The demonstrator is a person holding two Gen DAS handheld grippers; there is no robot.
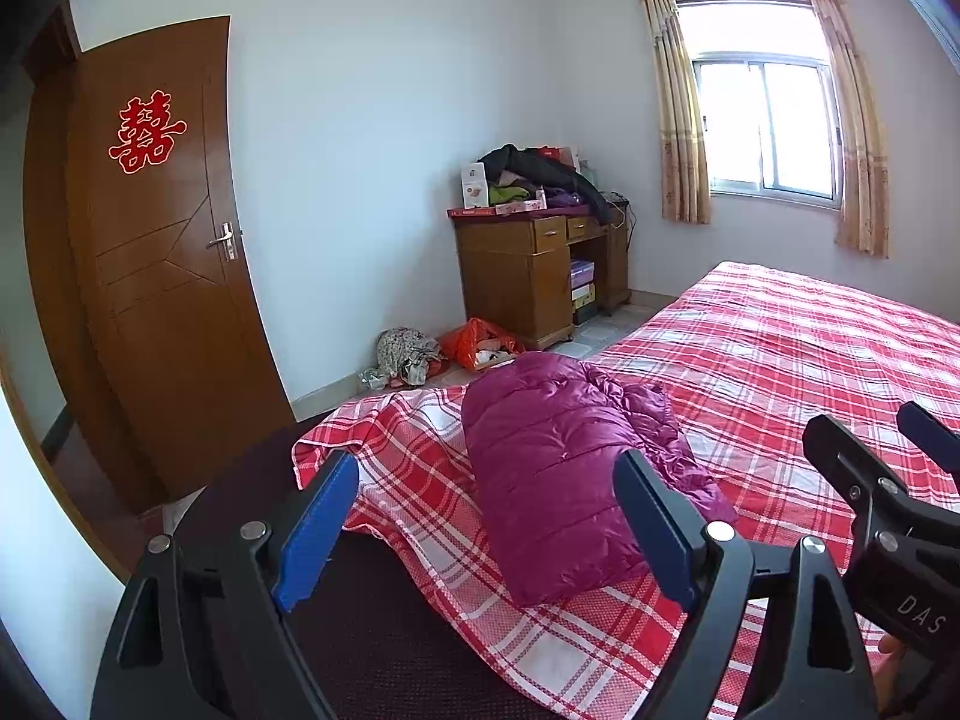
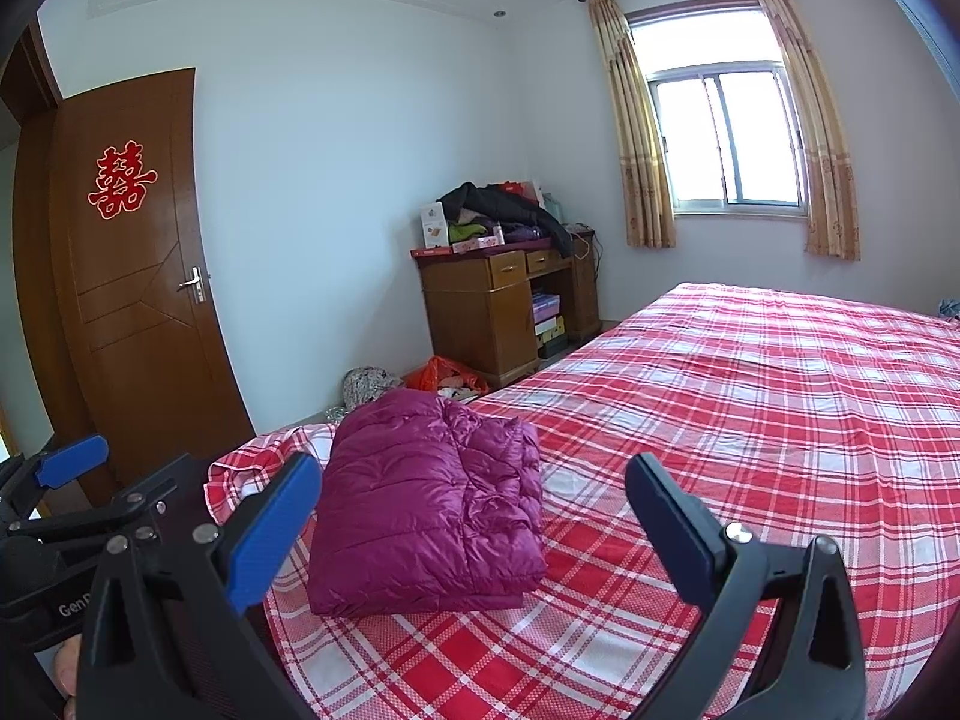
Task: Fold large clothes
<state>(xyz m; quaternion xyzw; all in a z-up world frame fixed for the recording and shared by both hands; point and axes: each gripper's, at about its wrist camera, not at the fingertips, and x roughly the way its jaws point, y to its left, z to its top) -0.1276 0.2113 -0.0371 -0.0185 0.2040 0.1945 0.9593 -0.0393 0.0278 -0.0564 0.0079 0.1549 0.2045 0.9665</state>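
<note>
A magenta quilted jacket (image 1: pixel 552 468) (image 2: pixel 426 510) lies folded into a thick bundle near the corner of a bed with a red and white plaid sheet (image 1: pixel 780 360) (image 2: pixel 750 408). My left gripper (image 1: pixel 486 522) stands open just short of the bundle, nothing pressed between its blue pads. My right gripper (image 2: pixel 474 534) is open too, held above the sheet with the bundle ahead between its fingers, untouched. Each gripper shows at the edge of the other's view: the right gripper (image 1: pixel 882 450) and the left gripper (image 2: pixel 66 468).
A brown door (image 1: pixel 162 252) stands at the left. A wooden desk (image 1: pixel 528 276) piled with clothes and boxes is against the far wall, with an orange bag (image 1: pixel 480 345) and a cloth heap on the floor. A curtained window (image 1: pixel 768 126) is at the back right.
</note>
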